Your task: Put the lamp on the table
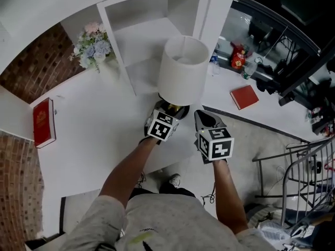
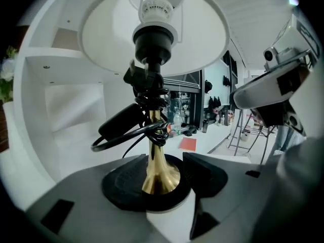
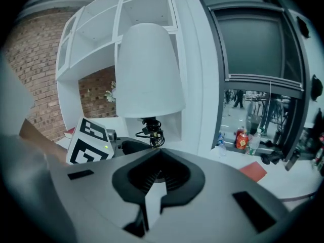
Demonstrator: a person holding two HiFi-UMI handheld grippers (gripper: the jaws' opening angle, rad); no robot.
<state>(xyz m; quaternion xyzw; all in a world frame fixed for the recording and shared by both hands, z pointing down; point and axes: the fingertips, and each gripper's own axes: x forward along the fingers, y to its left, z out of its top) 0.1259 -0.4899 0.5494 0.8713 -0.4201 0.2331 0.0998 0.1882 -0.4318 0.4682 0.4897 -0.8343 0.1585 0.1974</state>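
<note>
**Lamp upright in the left claw, at the near edge of the surface.**
The left claw (image 2: 167, 162) grasps the lamp (image 1: 183, 69) by its black base, with the stem vertical and the shade above the claw. The surface (image 1: 94, 124) lies ahead and below. The right claw (image 3: 159, 153), clenched and empty, hangs just right of the base.

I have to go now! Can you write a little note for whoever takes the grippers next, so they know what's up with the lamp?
Left gripper: jaws wide, around the lamp base; can't tell if they press it.
Right gripper: shut, empty, beside the lamp.
Lamp: upright at the white table near edge, cord bundled on its stem.
Done: lamp is at the table.
Left: check it stands firm, release, back away.
</note>
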